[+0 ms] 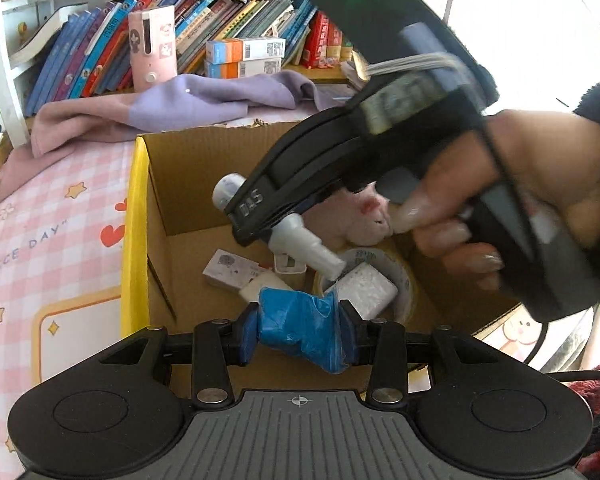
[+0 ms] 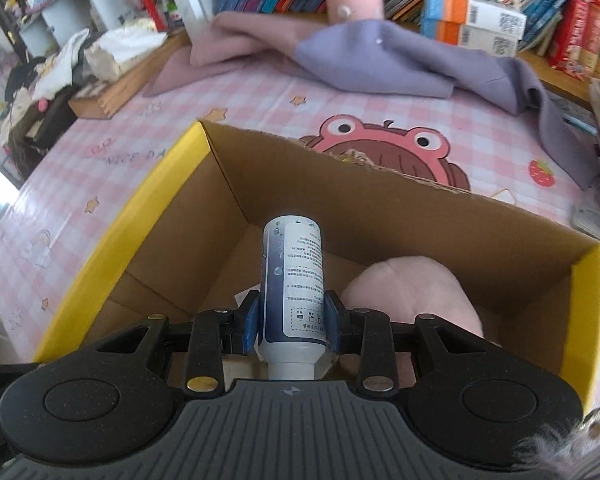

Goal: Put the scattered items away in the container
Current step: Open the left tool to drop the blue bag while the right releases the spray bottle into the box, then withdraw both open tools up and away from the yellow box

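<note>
Your brown cardboard box already holds several items (plush, tape); the left gripper clamps a crumpled blue plastic bag, the right gripper a white spray bottle, both unreleased.

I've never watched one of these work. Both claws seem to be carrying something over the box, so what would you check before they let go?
1. Right gripper clamps the white bottle: ok.
2. Left gripper clamps the blue plastic bundle: ok.
3. Both loads are over the cardboard box: ok.
4. Bare floor below the bottle: cannot tell.
5. Grippers apart from each other: ok, but close.
</note>
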`<state>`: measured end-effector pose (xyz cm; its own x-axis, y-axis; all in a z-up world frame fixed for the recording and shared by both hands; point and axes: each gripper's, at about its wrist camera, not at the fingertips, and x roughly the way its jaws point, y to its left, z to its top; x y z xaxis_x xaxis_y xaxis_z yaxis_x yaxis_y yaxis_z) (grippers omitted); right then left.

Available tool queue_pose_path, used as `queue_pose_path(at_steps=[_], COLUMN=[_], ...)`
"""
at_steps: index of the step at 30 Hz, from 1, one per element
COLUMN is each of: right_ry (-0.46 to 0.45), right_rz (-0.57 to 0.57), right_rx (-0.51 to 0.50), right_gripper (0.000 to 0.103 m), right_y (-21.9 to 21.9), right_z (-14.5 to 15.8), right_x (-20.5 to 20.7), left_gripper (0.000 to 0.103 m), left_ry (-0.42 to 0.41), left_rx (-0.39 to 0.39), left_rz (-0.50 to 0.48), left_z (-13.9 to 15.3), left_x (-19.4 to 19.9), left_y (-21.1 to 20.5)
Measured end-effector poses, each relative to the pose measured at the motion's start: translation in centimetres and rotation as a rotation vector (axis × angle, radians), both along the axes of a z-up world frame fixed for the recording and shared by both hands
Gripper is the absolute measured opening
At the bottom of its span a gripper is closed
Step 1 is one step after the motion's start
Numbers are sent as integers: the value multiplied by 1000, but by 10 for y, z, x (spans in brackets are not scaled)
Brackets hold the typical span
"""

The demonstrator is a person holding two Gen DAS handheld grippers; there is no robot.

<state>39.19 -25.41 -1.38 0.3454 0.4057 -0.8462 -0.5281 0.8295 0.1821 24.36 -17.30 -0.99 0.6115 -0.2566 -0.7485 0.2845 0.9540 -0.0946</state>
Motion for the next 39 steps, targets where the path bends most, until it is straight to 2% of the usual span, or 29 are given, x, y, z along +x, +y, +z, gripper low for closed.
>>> queue_pose_path(at_steps=[9,11,13,17,19,24,28,32,39], right_ry=[-7,-19,-42,-87,-105,-161,-213,-269,-368], right_rz=[23,18,11,-3,-14,-38,-50,-69,-178], right_rx=[-4,4,18,37,50,76,92,82,114], right_gripper=[31,32,32,39,39,49,51,51,58], right_y=[11,10,9,5,2,-2,-5,-9,-26], right_z=[-6,-4,2,15,21,39,52,60,79], right_x=[3,1,-2,-7,-11,-26,-44,-66,-111], left_gripper=[44,49,70,77,83,91,97,99,102], left_ry=[-40,-54,-79,-115,-134,-186,-221,-249,-290], left_rx=[35,35,51,53,62,62,64,54,30], left_rz=[1,-6,-2,-1,1,11,25,50,78], left_z=[3,5,7,12,15,23,28,34,43], left_x=[-8,-11,-13,-20,-25,-38,-47,-60,-87], left_y=[-2,-3,-4,-3,-3,-1,4,14,37])
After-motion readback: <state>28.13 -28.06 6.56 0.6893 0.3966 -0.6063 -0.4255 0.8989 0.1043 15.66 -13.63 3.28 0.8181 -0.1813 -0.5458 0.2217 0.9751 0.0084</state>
